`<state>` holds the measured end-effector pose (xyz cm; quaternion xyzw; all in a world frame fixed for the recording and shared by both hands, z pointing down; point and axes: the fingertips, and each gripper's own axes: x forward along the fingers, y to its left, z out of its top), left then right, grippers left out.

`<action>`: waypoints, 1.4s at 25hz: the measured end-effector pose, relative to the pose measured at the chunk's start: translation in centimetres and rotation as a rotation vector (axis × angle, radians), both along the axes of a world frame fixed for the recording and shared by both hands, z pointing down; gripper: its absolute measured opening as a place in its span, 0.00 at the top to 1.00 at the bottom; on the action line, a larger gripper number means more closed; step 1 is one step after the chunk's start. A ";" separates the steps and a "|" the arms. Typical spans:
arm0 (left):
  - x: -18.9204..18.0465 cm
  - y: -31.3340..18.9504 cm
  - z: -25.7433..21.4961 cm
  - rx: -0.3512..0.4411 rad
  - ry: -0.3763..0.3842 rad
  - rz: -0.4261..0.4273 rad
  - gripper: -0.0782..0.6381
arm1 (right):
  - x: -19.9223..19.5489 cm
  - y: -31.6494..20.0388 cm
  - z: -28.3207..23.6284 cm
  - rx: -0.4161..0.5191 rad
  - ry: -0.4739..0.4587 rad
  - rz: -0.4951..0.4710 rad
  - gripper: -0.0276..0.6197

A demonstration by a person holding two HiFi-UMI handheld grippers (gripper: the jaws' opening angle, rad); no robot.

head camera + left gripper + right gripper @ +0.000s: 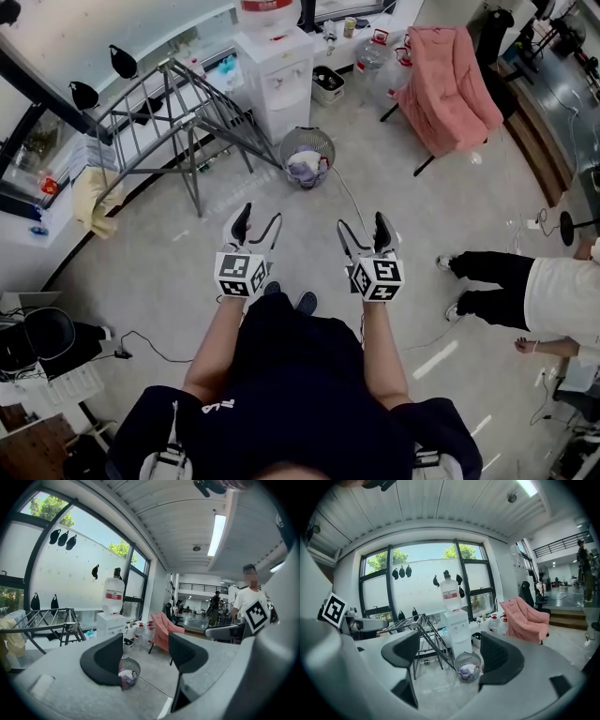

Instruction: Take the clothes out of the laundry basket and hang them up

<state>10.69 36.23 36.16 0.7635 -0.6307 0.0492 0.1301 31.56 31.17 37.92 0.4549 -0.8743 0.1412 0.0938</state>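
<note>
A round wire laundry basket (307, 150) stands on the floor ahead of me, with pale and purple clothes (304, 170) inside. The grey metal drying rack (178, 103) is to its left; a yellowish cloth (94, 199) hangs at the rack's near end. My left gripper (258, 223) and right gripper (362, 227) are held side by side at waist height, short of the basket, both open and empty. The left gripper view has the basket (127, 672) low between the open jaws. In the right gripper view the basket (468, 666) sits between the jaws, with the rack (419, 625) behind.
A white water dispenser (277, 70) stands right behind the basket, with water jugs (373, 52) beside it. A pink cloth drapes over a chair (450, 84) at the back right. A person (525, 286) crouches at my right. Cables (150, 349) lie on the floor.
</note>
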 end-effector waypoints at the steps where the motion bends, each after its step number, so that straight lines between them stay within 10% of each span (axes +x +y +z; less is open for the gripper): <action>1: 0.1 -0.1 0.1 0.001 0.000 -0.003 0.48 | 0.1 -0.1 0.2 -0.002 0.000 -0.006 0.35; 35: -5.3 -25.0 12.4 -0.153 0.055 0.034 0.48 | -7.6 -22.4 11.9 -0.139 0.042 -0.050 0.35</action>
